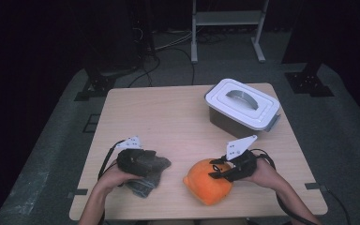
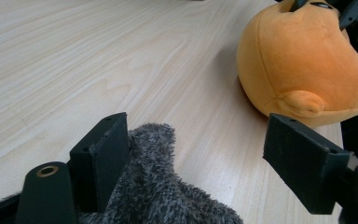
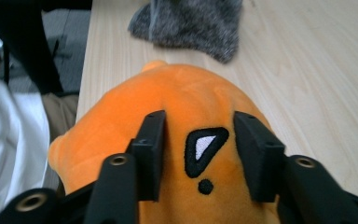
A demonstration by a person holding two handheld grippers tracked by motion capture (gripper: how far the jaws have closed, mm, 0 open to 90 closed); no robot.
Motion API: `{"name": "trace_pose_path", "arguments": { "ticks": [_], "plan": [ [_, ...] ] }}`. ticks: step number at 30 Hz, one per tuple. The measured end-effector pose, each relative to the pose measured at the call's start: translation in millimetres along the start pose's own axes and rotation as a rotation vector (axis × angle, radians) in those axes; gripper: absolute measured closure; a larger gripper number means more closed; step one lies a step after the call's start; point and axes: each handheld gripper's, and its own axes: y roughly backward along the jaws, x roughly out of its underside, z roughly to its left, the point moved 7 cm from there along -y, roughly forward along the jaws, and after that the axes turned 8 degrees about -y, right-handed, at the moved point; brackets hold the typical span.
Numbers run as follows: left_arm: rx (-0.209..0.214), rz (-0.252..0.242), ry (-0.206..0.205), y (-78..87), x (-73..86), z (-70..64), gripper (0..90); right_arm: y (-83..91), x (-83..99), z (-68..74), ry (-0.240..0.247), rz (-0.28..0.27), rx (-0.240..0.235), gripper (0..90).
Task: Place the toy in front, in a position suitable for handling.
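Note:
An orange plush toy (image 1: 206, 185) lies near the table's front edge, right of centre. My right gripper (image 1: 214, 168) is on top of it. In the right gripper view the two jaws (image 3: 199, 123) pinch the orange plush (image 3: 182, 93) on either side of its stitched black eye. A grey fuzzy cloth item (image 1: 147, 183) lies at the front left, under my left gripper (image 1: 157, 164). In the left gripper view the jaws (image 2: 198, 126) stand wide apart. The grey item (image 2: 158, 186) rests against the left jaw, and the orange plush (image 2: 298, 60) lies beyond on the right.
A grey box with a white handled lid (image 1: 241, 105) stands at the back right of the light wooden table (image 1: 168, 112). The person's white clothing (image 3: 9, 140) is at the table's front edge. Dark floor with stands and cables surrounds the table.

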Motion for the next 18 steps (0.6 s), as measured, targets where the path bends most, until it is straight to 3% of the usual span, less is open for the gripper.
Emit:
{"name": "trace_pose_path", "arguments": {
  "ticks": [3, 4, 6, 7, 9, 10, 11, 12, 14, 18],
  "plan": [
    [-0.001, -0.004, 0.001, -0.1, -0.2, 0.1, 21.6, 2.1, -1.3, 1.5, -0.023, -0.033, 0.005, 61.2],
    [-0.001, -0.005, 0.002, -0.1, -0.3, 0.4, 21.6, 4.4, -2.6, 0.4, -0.070, -0.058, 0.030, 63.0],
    [-0.001, -0.005, 0.002, -0.1, -0.4, 0.5, 21.6, 5.3, -3.2, -0.8, -0.087, -0.070, 0.041, 63.1],
    [-0.001, -0.005, 0.001, -0.2, -0.6, 0.4, 21.6, 7.2, -3.5, -4.4, -0.139, -0.096, 0.077, 63.1],
    [0.000, -0.005, 0.000, -0.1, -0.6, 0.3, 21.6, 7.5, -3.1, -5.7, -0.157, -0.101, 0.095, 63.1],
    [-0.001, -0.006, 0.000, 0.2, -0.6, 0.3, 21.6, 8.4, -1.2, -7.3, -0.209, -0.113, 0.140, 62.7],
    [-0.001, -0.006, 0.000, 0.2, -0.6, 0.3, 21.6, 8.4, -1.2, -7.3, -0.209, -0.113, 0.140, 62.7],
    [-0.001, -0.007, 0.000, 0.5, -0.7, 0.1, 21.6, 9.3, 1.3, -6.3, -0.238, -0.120, 0.170, 60.5],
    [-0.001, -0.004, -0.001, 0.6, -0.6, -0.2, 21.6, 10.3, 3.6, -3.9, -0.253, -0.117, 0.180, 57.2],
    [-0.002, -0.009, -0.002, 1.1, -1.7, -0.5, 21.6, 15.2, 7.2, 2.1, -0.238, -0.103, 0.162, 51.8]
  ]
}}
